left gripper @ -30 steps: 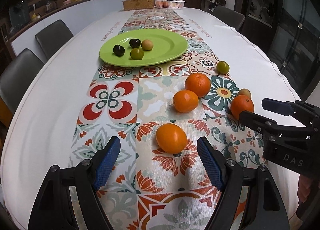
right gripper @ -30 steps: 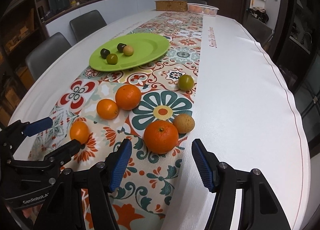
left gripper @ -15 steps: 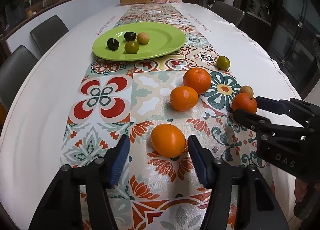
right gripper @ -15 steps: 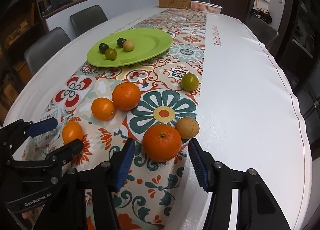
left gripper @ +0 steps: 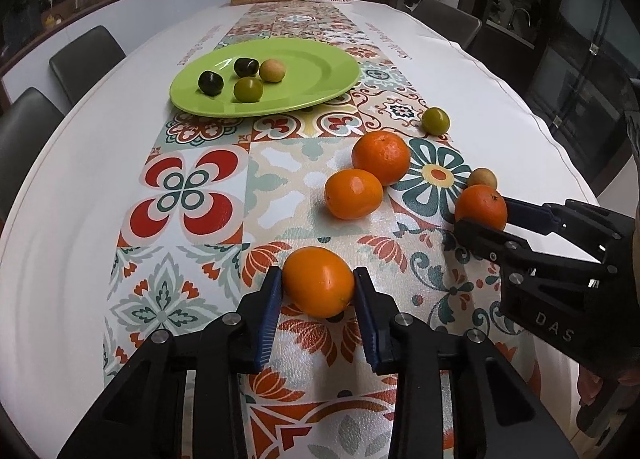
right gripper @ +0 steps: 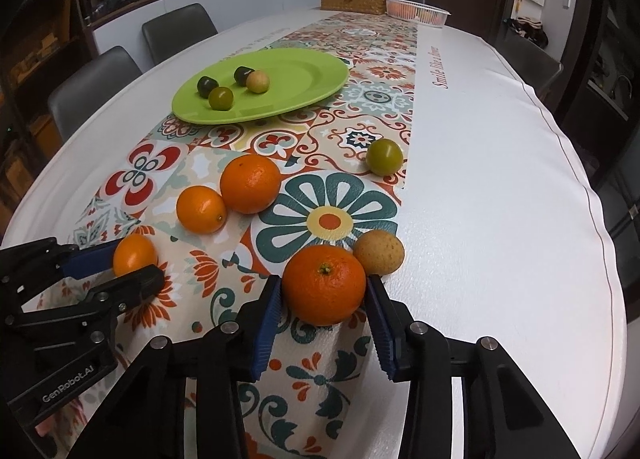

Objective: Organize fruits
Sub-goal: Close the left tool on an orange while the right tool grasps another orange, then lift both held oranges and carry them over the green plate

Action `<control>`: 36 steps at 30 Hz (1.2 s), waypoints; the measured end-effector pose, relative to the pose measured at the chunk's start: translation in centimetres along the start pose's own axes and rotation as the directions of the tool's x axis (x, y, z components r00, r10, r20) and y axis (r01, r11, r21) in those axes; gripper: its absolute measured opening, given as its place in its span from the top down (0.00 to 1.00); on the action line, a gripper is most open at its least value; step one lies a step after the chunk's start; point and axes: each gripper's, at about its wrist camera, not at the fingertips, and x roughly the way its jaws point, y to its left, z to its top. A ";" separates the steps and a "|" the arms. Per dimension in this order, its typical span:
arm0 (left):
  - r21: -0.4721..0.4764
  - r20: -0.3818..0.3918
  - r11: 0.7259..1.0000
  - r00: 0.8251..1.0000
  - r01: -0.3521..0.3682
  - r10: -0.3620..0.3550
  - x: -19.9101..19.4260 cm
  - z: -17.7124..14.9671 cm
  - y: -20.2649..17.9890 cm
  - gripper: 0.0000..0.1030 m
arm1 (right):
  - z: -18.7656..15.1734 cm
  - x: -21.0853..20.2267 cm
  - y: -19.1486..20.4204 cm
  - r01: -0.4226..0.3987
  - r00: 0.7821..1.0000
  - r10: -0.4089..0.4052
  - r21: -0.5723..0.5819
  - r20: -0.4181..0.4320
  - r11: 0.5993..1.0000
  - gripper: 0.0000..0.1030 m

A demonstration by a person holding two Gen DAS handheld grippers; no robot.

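Observation:
My left gripper [left gripper: 319, 286] is shut on a smooth orange [left gripper: 319, 286] that rests on the patterned runner. My right gripper [right gripper: 323, 290] is shut on a larger orange [right gripper: 323, 290] with a green stem, next to a tan fruit [right gripper: 379, 252]. Two more oranges [right gripper: 250, 183] [right gripper: 201, 209] lie mid-runner, and a green fruit [right gripper: 384, 156] lies to their right. A green plate [right gripper: 304, 79] farther back holds two dark fruits, one green and one tan. Each gripper also shows in the other's view: the right gripper [left gripper: 482, 215], the left gripper [right gripper: 134, 265].
The long white table [right gripper: 500, 179] has dark chairs [right gripper: 92, 79] along its left side and at the far right. A wicker box [right gripper: 352, 1] and a white basket [right gripper: 418, 13] stand at the far end.
Both grippers have moved forward and closed: the left onto the near smooth orange, the right onto the stemmed orange. The other fruit have not moved.

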 end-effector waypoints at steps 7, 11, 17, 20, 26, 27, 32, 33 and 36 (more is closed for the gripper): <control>0.004 0.029 1.000 1.000 0.004 -0.004 -1.3 0.1 -0.2 0.66 | -0.2 -1.3 0.7 -0.024 0.999 0.024 -0.014 0.025 1.000 0.59; 0.004 0.049 1.000 0.999 0.002 -0.002 -2.3 0.1 -0.2 0.66 | -0.2 -2.1 0.9 -0.034 0.999 0.035 -0.020 0.040 0.999 0.59; 0.006 0.087 1.000 0.996 0.001 -0.002 -4.1 0.2 -0.3 0.66 | 0.0 -3.4 1.4 -0.045 0.996 0.048 -0.032 0.071 0.998 0.59; 0.007 0.110 1.000 0.994 -0.001 0.000 -5.0 0.3 -0.4 0.66 | 0.2 -4.2 1.7 -0.051 0.994 0.055 -0.038 0.092 0.998 0.59; 0.007 0.165 1.000 0.986 -0.006 0.004 -6.9 1.0 -0.3 0.66 | 0.9 -5.9 1.8 -0.061 0.988 0.067 -0.045 0.136 0.997 0.59; 0.008 0.173 1.000 0.985 -0.007 0.006 -7.1 1.2 -0.4 0.66 | 1.1 -6.1 1.9 -0.063 0.987 0.069 -0.047 0.143 0.997 0.59; 0.015 0.213 1.000 0.977 -0.019 0.015 -8.2 2.1 -0.2 0.66 | 2.2 -7.3 2.1 -0.078 0.979 0.087 -0.057 0.184 0.995 0.59; 0.016 0.219 1.000 0.976 -0.021 0.017 -8.3 2.2 -0.2 0.66 | 2.4 -7.4 2.1 -0.079 0.978 0.089 -0.059 0.190 0.995 0.59; 0.020 0.237 0.999 0.971 -0.031 0.026 -8.7 2.9 -0.1 0.66 | 3.3 -7.9 2.2 -0.075 0.973 0.088 -0.069 0.214 0.995 0.59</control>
